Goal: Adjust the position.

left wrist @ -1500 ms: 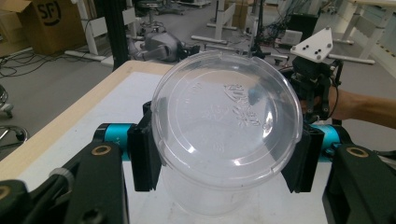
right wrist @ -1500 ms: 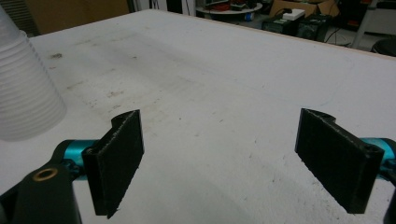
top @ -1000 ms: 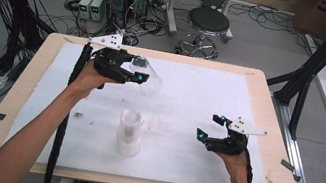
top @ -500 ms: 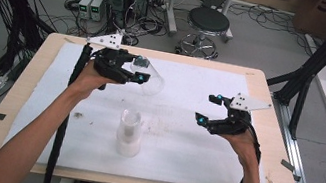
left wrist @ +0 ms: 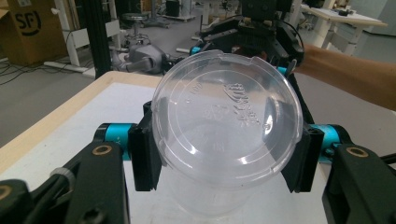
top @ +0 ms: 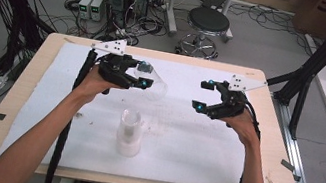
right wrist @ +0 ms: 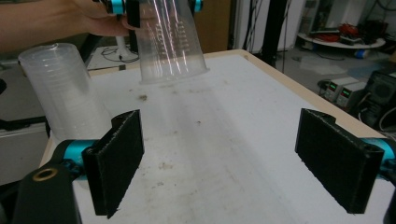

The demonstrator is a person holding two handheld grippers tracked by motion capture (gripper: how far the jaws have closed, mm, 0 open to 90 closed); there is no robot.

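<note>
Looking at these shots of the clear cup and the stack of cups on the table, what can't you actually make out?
- Clear cup, left gripper view: its lower part runs off the bottom edge; the embossed lettering is too faint to read.
- Stack of cups, right gripper view: its base sits behind the black pad.
- Stack, high view: too small and see-through to count the cups.
- Right gripper, left gripper view: partly behind the cup.

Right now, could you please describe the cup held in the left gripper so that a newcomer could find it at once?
Start at the white mat covering the wooden table, then look to its far left part, where the left gripper is shut on a single clear plastic cup. It lies tipped on its side above the mat, whereas the stack of cups stands upright on the mat nearer the person.
</note>
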